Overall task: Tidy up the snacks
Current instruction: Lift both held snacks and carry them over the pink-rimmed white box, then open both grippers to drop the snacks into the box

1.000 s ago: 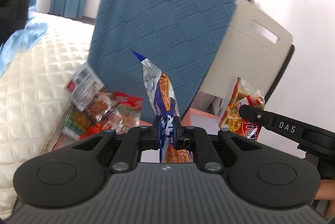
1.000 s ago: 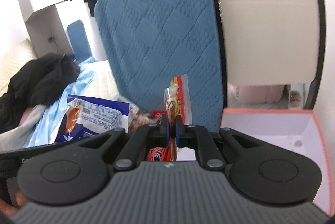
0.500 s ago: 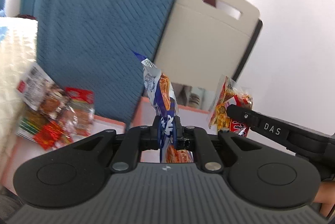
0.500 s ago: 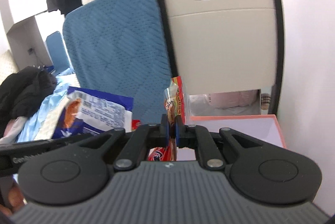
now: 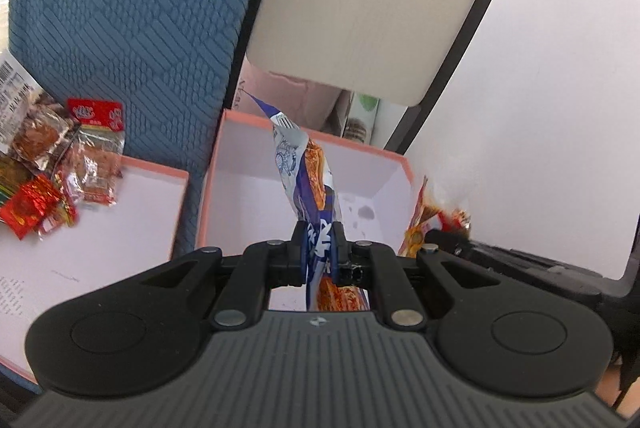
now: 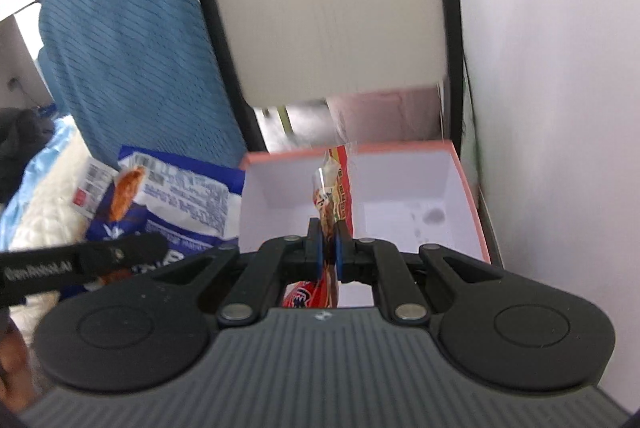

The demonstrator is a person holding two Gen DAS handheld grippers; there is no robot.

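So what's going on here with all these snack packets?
A person is sorting snacks with two handheld grippers. The left gripper is shut on a blue and white packet, the right gripper on a red and clear packet. Both hang over an empty pink-rimmed box. More loose packets lie on the lid beside it.

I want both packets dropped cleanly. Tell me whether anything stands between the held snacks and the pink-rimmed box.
Nothing visible does. The left gripper holds the blue snack packet and the right gripper holds the red snack packet, both in front of the open pink-rimmed box. Its floor looks bare apart from a stain.
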